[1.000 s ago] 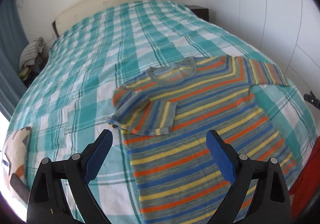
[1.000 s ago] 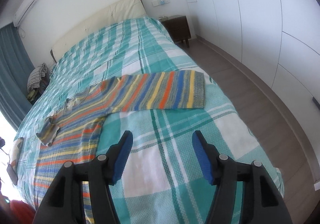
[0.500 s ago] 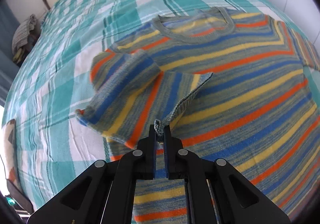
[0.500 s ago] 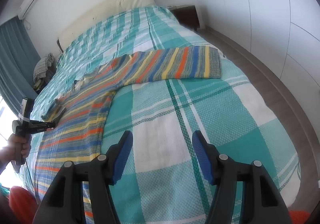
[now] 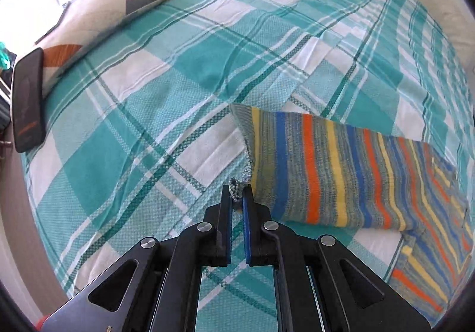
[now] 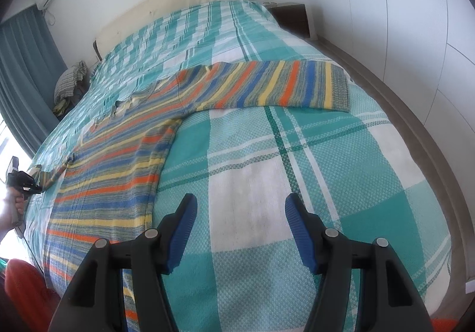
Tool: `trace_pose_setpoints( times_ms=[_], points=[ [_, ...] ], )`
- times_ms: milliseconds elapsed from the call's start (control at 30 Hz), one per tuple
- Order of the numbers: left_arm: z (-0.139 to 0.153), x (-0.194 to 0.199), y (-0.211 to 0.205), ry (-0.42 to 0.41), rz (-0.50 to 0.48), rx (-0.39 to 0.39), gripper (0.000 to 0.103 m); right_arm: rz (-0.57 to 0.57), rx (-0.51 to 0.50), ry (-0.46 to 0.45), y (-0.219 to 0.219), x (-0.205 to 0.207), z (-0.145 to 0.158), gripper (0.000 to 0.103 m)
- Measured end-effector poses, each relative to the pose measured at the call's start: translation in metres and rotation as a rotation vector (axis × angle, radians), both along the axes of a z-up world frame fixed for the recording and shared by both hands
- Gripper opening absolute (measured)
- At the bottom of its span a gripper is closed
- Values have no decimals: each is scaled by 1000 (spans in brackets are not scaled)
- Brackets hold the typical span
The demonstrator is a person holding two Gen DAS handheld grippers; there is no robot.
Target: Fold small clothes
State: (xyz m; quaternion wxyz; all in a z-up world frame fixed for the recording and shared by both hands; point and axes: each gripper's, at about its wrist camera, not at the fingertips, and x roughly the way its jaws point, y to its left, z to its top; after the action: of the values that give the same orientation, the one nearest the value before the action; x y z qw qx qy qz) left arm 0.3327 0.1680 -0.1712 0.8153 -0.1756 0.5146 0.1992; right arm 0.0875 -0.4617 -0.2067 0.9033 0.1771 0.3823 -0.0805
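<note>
Checked bedspread carries our striped sweater, lying flat. Our left gripper pinches a sleeve cuff, drawn sideways, likely to straighten it. Our right gripper hovers, jaws wide and empty, near the other sleeve.

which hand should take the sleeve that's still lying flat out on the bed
Right. The right tongs are open, empty and face the outstretched sleeve. The left tongs are shut on the other sleeve's cuff at the sweater's far side.

Knitted sweater, woven bedspread
</note>
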Motion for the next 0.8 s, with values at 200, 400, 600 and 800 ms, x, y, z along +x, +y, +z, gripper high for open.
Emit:
trace_pose_setpoints(
  times_ms=[200,400,600,800],
  points=[
    [-4,15,6,30,6,25,3,-5,-7,32,0,3,-7,62],
    [-21,16,9,70,11,41,3,-8,-9,43,0,4,-10,62],
    [-23,10,9,51,10,45,10,-37,-16,57,-4,4,-13,62],
    [16,-58,-9,-101,-66,132,86,-124,-30,37,-13,-4,-8,87]
  ],
)
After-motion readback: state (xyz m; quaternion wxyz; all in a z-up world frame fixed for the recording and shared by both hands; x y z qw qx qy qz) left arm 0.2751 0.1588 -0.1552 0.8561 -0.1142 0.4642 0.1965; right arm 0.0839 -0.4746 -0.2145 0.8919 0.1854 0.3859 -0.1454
